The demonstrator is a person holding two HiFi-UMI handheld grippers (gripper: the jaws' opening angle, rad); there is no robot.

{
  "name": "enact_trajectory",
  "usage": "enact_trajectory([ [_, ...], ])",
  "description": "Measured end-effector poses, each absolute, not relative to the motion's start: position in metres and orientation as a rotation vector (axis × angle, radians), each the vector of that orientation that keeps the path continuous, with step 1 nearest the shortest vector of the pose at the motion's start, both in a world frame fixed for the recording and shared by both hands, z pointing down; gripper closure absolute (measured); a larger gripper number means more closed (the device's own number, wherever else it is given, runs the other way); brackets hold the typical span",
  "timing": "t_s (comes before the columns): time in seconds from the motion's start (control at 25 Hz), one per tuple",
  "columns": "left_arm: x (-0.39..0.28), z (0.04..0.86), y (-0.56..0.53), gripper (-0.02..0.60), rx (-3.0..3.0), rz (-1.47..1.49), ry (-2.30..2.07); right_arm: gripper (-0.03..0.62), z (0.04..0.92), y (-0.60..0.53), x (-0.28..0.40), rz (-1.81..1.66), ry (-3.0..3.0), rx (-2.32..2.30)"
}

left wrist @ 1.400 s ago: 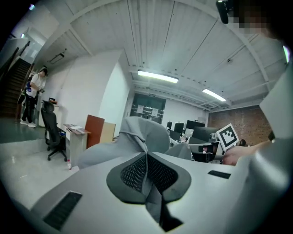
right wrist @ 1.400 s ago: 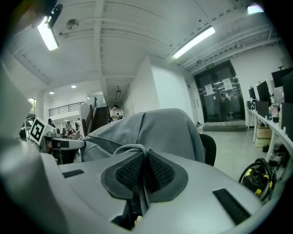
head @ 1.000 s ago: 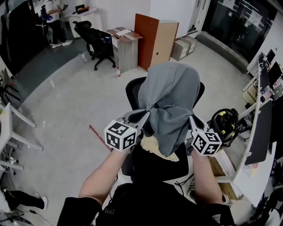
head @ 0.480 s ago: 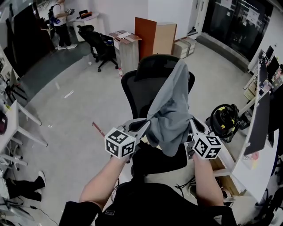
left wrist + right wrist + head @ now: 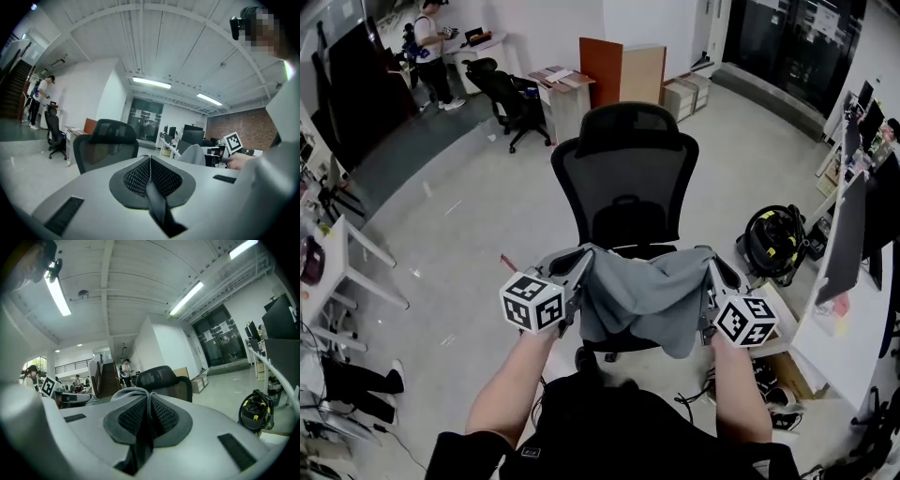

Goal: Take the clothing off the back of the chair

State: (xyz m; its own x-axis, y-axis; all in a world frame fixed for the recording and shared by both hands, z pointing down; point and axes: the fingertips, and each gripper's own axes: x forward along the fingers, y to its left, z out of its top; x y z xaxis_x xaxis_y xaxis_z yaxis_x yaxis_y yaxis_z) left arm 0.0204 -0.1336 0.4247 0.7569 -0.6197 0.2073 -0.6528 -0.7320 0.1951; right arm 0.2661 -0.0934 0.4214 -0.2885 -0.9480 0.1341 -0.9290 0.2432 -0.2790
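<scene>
A grey garment (image 5: pixel 647 295) hangs stretched between my two grippers, in front of the black mesh office chair (image 5: pixel 623 178), whose back is bare. My left gripper (image 5: pixel 581 264) is shut on the garment's left edge and my right gripper (image 5: pixel 710 267) on its right edge. In the left gripper view the jaws (image 5: pixel 150 161) are closed tight, with the chair (image 5: pixel 110 140) beyond and a hump of the garment (image 5: pixel 192 153) to the right. In the right gripper view, grey cloth (image 5: pixel 127 392) bunches at the closed jaws (image 5: pixel 147 401), the chair (image 5: pixel 161 378) behind them.
A black and yellow vacuum cleaner (image 5: pixel 773 246) sits right of the chair. Desks with monitors (image 5: pixel 853 234) run along the right, a white table (image 5: pixel 337 253) stands at the left. Farther off are another black chair (image 5: pixel 502 89), a wooden cabinet (image 5: pixel 619 70) and a standing person (image 5: pixel 431 37).
The garment has come off the chair back, drawn toward me and downward. It draped over the headrest before; now it hangs between both grippers and the chair back is uncovered.
</scene>
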Motion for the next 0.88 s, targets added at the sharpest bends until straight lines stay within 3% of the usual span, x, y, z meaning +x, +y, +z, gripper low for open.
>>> enact_trajectory([
  [0.64,-0.053,0.392,-0.159,0.575,2.75,0.179,-1.143,0.556,0.35,-0.078,0.24,-0.251,2.321,-1.869],
  [0.88,-0.07,0.338,-0.179,0.575,2.871,0.111,-1.189,0.556,0.315,-0.079,0.231,-0.186,2.308,-1.863],
])
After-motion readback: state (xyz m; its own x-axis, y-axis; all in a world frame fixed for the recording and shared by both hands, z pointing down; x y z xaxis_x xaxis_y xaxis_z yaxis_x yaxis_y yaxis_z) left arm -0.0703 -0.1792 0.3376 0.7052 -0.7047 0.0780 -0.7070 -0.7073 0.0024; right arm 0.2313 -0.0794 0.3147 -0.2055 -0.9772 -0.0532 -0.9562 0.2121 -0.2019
